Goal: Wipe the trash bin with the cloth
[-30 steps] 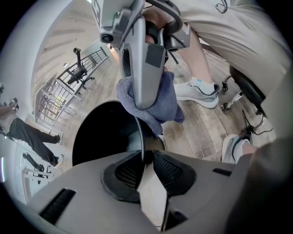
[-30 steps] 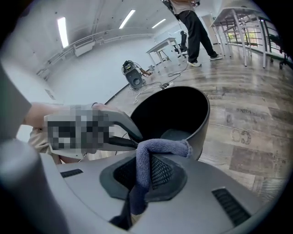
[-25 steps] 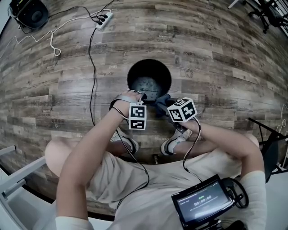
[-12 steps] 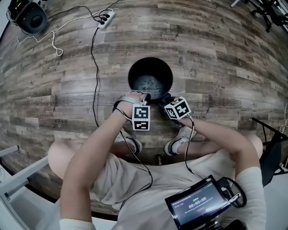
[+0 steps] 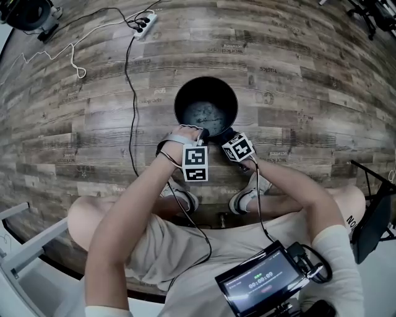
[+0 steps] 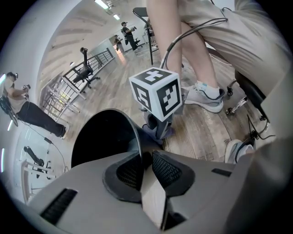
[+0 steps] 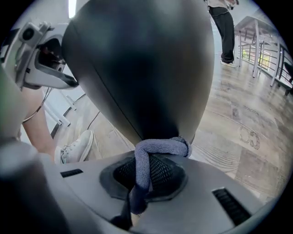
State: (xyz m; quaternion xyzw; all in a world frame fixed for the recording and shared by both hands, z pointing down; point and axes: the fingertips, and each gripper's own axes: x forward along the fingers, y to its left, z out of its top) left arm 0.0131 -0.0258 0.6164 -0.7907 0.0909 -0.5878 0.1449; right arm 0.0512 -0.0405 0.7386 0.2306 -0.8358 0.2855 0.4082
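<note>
Right gripper view: black trash bin (image 7: pixel 137 68); right tool (image 7: pixel 153 160) pinches grey cloth (image 7: pixel 161 146); left tool (image 6: pixel 144 157) just closing on rim (image 6: pixel 136 132)

In the right gripper view the round black trash bin (image 7: pixel 142 68) runs off the top edge, and the tail of the grey-blue cloth (image 7: pixel 145 151) disappears between the jaws of the right gripper (image 7: pixel 147 176). From the head view, its marker cube (image 5: pixel 238 147) hides those jaws.

Floor around you: grey-brown wood planks (image 5: pixel 309 74), faint print on some boards. A power strip (image 5: pixel 143 23) lay at the far edge, with a black cable (image 5: pixel 129 93) trailing down from near it and a thin white cord (image 5: pixel 68 59) looped beside. Office chair (image 6: pixel 84 73), metal railing (image 6: pixel 59 98) and strip ceiling lights (image 6: pixel 101 4) showed in the left gripper view.
</note>
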